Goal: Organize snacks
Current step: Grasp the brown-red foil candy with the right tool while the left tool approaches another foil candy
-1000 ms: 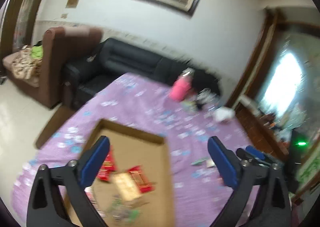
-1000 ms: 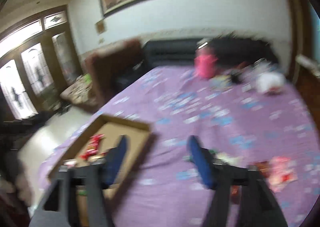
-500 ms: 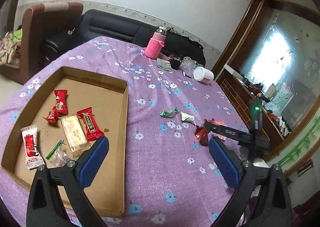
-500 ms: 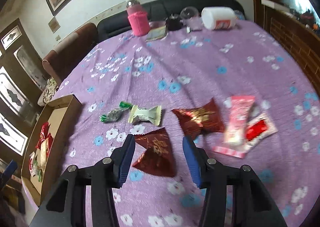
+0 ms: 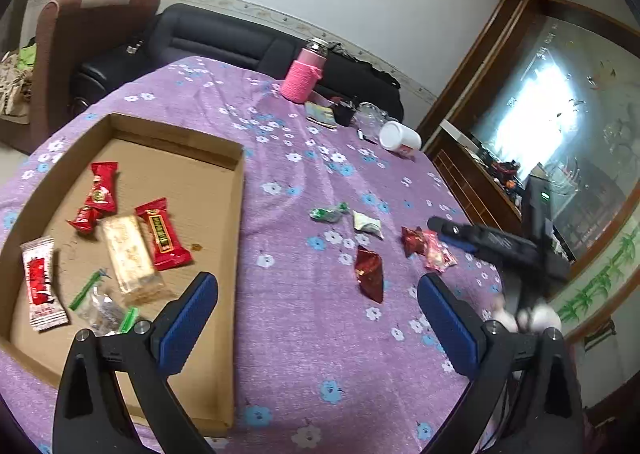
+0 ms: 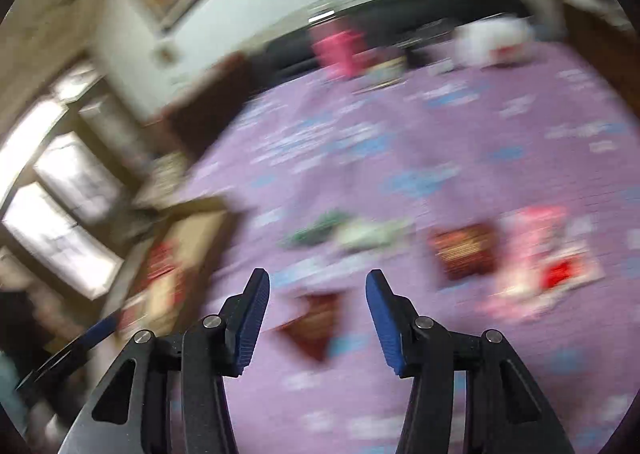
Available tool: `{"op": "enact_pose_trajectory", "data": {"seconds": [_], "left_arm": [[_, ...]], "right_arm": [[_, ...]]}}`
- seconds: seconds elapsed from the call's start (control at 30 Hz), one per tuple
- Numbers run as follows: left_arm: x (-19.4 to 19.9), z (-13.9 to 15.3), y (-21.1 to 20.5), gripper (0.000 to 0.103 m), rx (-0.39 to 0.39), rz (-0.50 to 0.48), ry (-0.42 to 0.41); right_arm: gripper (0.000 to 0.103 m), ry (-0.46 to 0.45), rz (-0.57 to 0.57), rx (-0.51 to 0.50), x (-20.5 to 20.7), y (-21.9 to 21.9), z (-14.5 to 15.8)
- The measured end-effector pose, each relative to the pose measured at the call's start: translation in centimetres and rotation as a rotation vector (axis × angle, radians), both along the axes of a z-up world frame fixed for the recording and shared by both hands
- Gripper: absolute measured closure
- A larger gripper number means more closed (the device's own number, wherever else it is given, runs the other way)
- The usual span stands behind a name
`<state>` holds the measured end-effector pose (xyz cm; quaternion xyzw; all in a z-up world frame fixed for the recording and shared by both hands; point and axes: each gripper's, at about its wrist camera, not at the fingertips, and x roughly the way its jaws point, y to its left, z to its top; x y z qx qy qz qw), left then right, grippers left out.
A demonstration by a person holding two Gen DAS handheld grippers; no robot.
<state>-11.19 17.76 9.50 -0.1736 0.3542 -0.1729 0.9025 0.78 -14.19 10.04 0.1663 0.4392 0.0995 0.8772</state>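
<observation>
A counter [image 5: 304,126] draped in a purple flowered cloth is seen from both wrist cameras. On its left part a shallow cardboard tray [image 5: 239,214] is set, and in it several wrapped snacks are laid: red packets [image 5: 162,232], a pale bar [image 5: 130,254] and a white-and-red packet [image 5: 40,282]. To the right of the tray, loose snacks are scattered on the cloth: a green candy [image 5: 329,212], a pale green-white packet [image 5: 368,223], a dark red triangular packet [image 5: 370,274] and a pink-and-red packet [image 5: 438,254]. The left gripper [image 5: 318,318] is held wide open above the cloth beside the tray's right wall, with nothing between its blue pads. The right gripper [image 6: 318,316] is shown in a heavily blurred view; its jaws have just been closing and are now partly open, and the dark red triangular packet [image 6: 316,324] is seen between them, though no pad is seen pressing on it. At the far edge of the counter a pink bottle [image 5: 302,76] and a white tub [image 5: 398,136] lying on its side are placed.
</observation>
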Motion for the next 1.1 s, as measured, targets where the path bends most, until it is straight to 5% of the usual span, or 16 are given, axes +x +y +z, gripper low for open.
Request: {"op": "enact_pose_trajectory", "data": {"seconds": [0.5, 0.53, 0.57, 0.73, 0.83, 1.03, 1.1], "left_arm": [[0.0, -0.4, -1.8, 0.003, 0.046, -0.047, 0.015], [0.1, -0.4, -2.0, 0.003, 0.049, -0.049, 0.018], [0.1, -0.5, -2.1, 0.003, 0.052, -0.051, 0.019], [0.4, -0.8, -3.0, 0.003, 0.063, -0.068, 0.033], [0.4, -0.9, -3.3, 0.003, 0.071, -0.076, 0.037], [0.8, -1.1, -3.5, 0.003, 0.078, -0.074, 0.046], [1.0, -1.5, -4.0, 0.003, 0.075, -0.084, 0.060]], "right_arm": [[0.043, 0.138, -0.136, -0.135, 5.4, -1.0, -5.0], [0.045, 0.134, -0.122, -0.129, 5.3, -0.7, -4.9], [0.059, 0.131, -0.113, -0.127, 5.3, -0.5, -5.0], [0.068, 0.119, 0.015, -0.130, 4.1, 1.6, -5.1], [0.093, 0.153, 0.108, -0.069, 2.9, 2.5, -5.4], [0.092, 0.111, 0.144, -0.092, -0.6, 2.7, -4.2], [0.076, 0.046, 0.114, -0.123, -0.6, 2.1, -3.0]]}}
